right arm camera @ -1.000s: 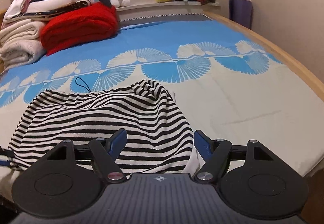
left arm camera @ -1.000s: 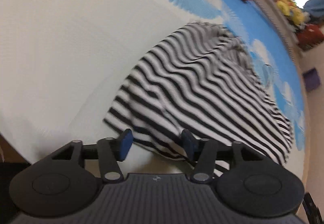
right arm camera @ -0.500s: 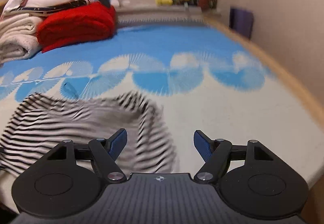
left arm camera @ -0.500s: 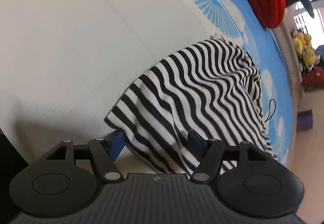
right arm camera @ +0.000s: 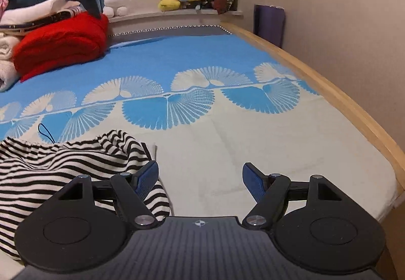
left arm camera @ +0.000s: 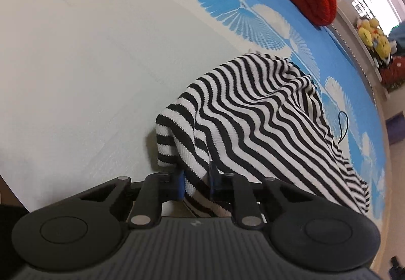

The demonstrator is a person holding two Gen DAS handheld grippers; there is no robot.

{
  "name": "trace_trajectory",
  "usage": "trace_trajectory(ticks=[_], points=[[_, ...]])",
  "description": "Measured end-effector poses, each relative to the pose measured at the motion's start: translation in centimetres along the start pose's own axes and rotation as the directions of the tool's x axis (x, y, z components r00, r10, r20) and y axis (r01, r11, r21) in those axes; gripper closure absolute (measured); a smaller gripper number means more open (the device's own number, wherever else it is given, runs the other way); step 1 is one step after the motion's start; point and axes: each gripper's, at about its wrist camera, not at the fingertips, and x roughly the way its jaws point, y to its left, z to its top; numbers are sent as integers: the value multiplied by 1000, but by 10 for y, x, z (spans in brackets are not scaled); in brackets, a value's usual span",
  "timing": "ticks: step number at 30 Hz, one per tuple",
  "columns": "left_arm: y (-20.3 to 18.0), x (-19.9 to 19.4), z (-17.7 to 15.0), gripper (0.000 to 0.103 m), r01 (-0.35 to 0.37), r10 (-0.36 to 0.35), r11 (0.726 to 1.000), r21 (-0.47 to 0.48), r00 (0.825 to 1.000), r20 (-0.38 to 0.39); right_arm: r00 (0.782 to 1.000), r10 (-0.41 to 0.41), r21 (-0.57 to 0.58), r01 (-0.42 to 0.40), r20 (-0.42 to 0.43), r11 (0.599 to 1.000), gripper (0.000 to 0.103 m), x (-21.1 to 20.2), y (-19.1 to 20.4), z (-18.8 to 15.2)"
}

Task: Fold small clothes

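Note:
A black-and-white striped knit garment (left arm camera: 263, 123) lies bunched on the bed. My left gripper (left arm camera: 196, 182) is shut on its near edge, with the cloth pinched between the blue pads and lifted into a ridge. In the right wrist view the same garment (right arm camera: 63, 166) lies at lower left. My right gripper (right arm camera: 200, 178) is open and empty, just right of the garment, with its left finger (right arm camera: 146, 176) over the garment's edge and the bare sheet between the fingers.
The bed sheet (right arm camera: 227, 153) is white near me and blue with fan patterns farther off. A red folded blanket (right arm camera: 60, 47) and stacked towels sit at the far left. A wooden bed frame (right arm camera: 354, 107) runs along the right. A thin black loop cord (right arm camera: 46, 131) lies behind the garment.
My left gripper has closed on the garment's edge; it was open around it before. My right gripper has shifted right, off the garment, and stays open.

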Motion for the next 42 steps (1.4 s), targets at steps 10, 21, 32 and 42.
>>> trace_trajectory(ticks=[10,21,32,42], points=[[-65,-45,-38,88,-87,5,949,305,965,262,999,24,70,-26,29,997,28,-9,-13,4],[-175,-78,-84,93,217,-330,879,424,920,212,999,33,188,-38,31,981,28,-9,-30,6],[-286,-28,-235,92,464,-382,448,764,872,-306,999,-6,270,-8,49,963,28,-14,-60,1],[-282,-70,-132,63,309,-309,419,854,933,-187,983,183,185,-176,-22,967,28,5,-23,3]])
